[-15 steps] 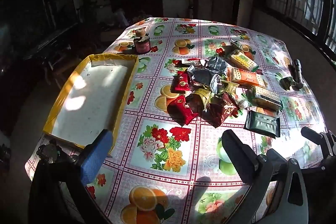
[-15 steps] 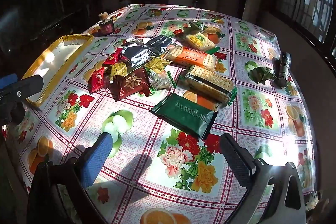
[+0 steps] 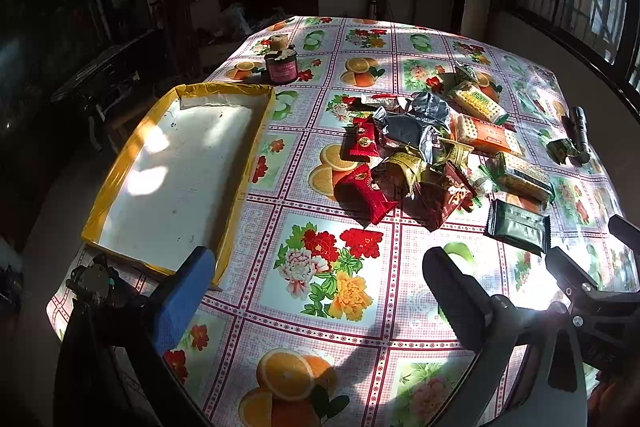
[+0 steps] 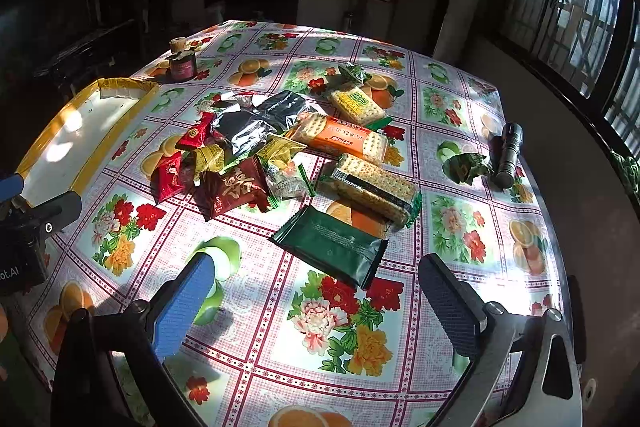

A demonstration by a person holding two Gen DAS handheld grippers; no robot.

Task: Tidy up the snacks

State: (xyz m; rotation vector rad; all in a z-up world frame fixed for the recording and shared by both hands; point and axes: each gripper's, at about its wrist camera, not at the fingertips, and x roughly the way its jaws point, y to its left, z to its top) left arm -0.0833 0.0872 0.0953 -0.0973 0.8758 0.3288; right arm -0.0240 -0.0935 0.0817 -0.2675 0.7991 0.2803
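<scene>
On the left I see the yellow-rimmed tray [image 3: 256, 131] with nothing in it; my left gripper [image 3: 316, 291] hangs spread wide, holding nothing. The snack pile [image 4: 256, 163] sits mid-table, right gripper [image 4: 320, 291] likewise spread above the green packet [image 4: 332, 247], likely my first grab

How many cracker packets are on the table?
3: a green-labelled one farthest back, an orange one before it, a third nearest. The pile may hide more.
</scene>
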